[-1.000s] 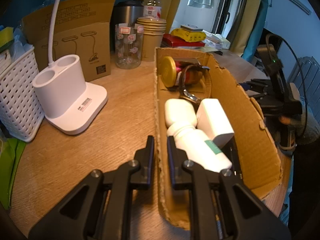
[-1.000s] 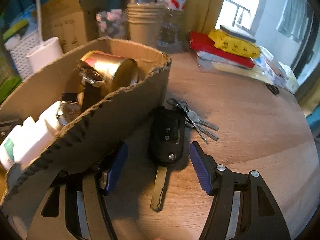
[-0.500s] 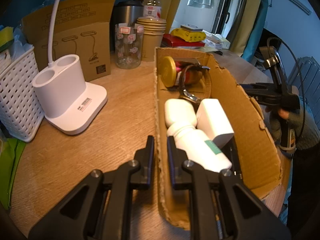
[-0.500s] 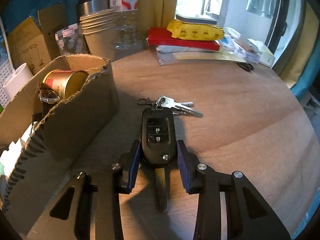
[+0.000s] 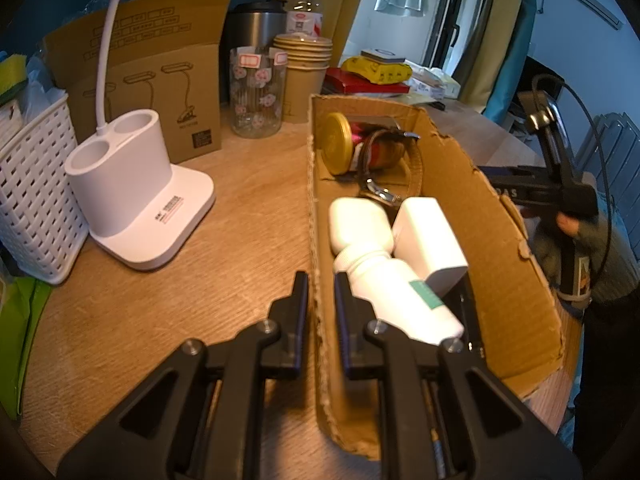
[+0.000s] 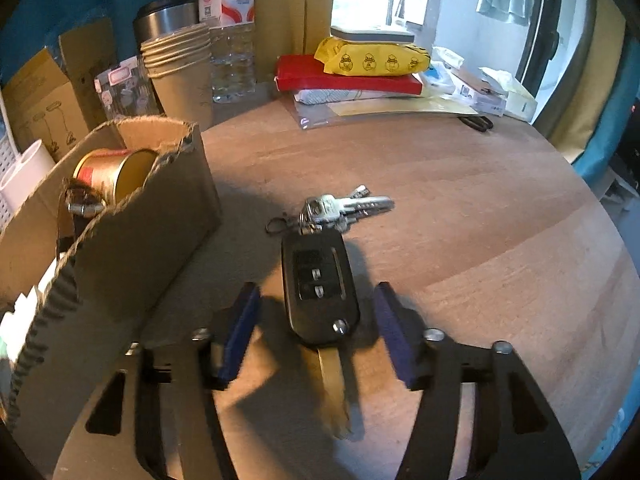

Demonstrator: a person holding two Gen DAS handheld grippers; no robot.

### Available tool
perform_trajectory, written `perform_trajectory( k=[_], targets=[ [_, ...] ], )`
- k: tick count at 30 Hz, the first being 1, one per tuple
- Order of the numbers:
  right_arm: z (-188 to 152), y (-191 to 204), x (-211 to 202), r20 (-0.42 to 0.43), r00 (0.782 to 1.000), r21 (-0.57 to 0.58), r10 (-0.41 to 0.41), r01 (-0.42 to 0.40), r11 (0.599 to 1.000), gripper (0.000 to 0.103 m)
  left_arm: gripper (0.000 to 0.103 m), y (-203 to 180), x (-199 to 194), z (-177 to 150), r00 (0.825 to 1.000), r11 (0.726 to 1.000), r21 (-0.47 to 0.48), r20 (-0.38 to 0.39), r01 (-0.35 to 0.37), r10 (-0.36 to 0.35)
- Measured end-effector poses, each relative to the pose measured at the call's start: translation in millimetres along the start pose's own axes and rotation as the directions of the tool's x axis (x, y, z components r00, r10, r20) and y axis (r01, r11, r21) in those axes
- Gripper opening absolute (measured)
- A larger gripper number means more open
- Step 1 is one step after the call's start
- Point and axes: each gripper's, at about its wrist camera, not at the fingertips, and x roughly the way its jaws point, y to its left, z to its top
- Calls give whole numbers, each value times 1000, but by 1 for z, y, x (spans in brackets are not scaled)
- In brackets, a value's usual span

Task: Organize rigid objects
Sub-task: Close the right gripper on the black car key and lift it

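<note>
The cardboard box (image 5: pixel 460 184) has its near wall pinched by the left gripper (image 5: pixel 322 312). At its 3 o'clock, on the table, the car key (image 6: pixel 318 288) sits between the right gripper's (image 6: pixel 316 332) opening jaws, untouched. It's probably light, hard, slick plastic; grab the fob's flanks, because the keyring (image 6: pixel 340 208) will dangle.

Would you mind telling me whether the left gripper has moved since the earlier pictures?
No. The left gripper still clamps the cardboard box's wall, unchanged relative to the white lamp base.

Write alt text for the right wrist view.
The right gripper, jaws opening, straddles a black car key fob lying on the wooden table, its pads clear of it. Silver keys trail from the fob; a cardboard box stands at left.
</note>
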Motion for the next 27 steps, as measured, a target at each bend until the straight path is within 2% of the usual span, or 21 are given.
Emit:
perform_trajectory(
  k=[9,11,12,13,27],
  targets=[
    [6,-1,9,-1,1000,23,-11,11,1000,64,14,0,0,0,1000,1000,3,3,-4,4],
    [6,0,9,5,1000,24,-10,10,1000,54,14,0,-1,0,1000,1000,3,3,-5,5],
    [6,-1,8,9,1000,27,-15,15,1000,42,14,-1,-1,0,1000,1000,5,4,-7,7],
    [6,-2,7,9,1000,32,-18,18,999,40,14,0,-1,1,1000,1000,6,5,-8,8],
    [-1,-6,-15,66,998,99,-23,17,995,38,14,-1,0,1,999,999,27,17,-28,28]
  ],
)
